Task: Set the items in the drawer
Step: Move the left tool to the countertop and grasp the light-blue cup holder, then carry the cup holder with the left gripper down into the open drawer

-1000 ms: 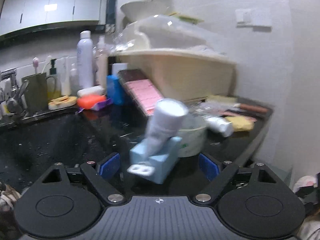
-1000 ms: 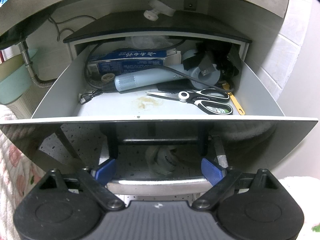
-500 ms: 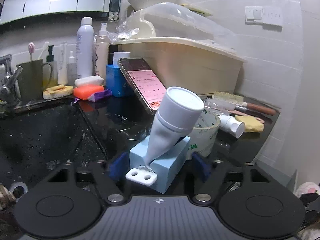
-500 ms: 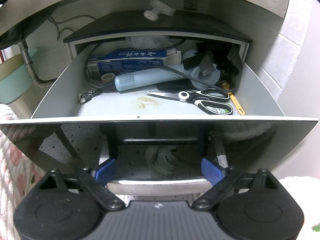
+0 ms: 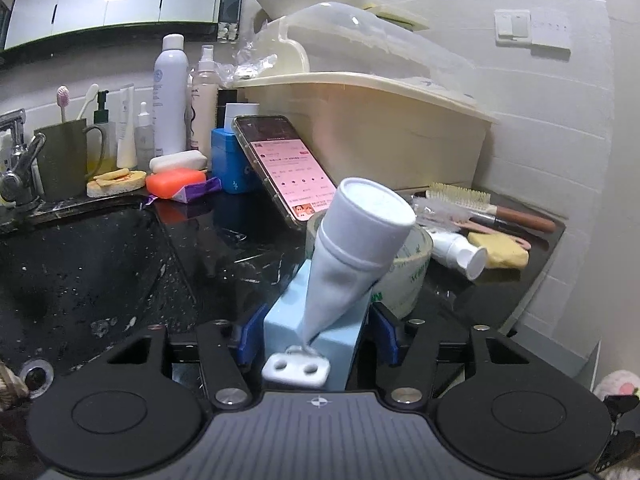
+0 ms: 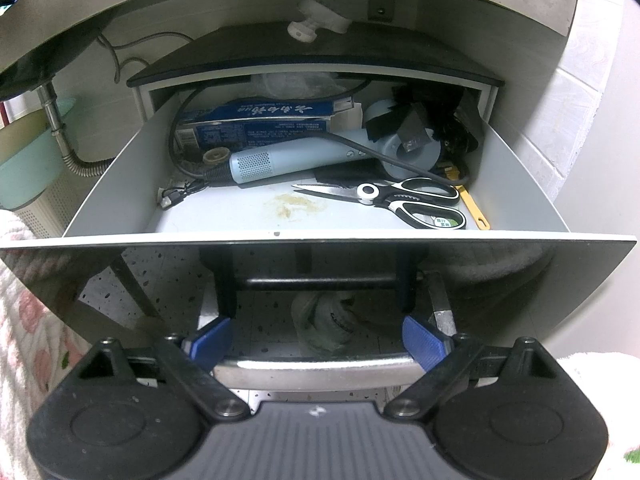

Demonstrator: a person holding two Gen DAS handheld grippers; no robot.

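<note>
Two grippers are being shown, one per view. A pale blue box [image 5: 316, 332] with a white tube [image 5: 352, 256] lying on top is being clamped between the closed fingers of the left gripper [image 5: 316, 338], above the counter [image 5: 248, 248] near its right end, just in front of a tape roll [image 5: 408, 268]. A second ago these fingers were being held wide around the box; the grasp is now being completed, so lifting can follow. The right gripper [image 6: 316, 346] is being kept spread at the handle [image 6: 316, 372] of the drawer [image 6: 520, 184], which is being held open; bare floor is being left at its front edge, near the scissors [image 6: 400, 200].
</note>
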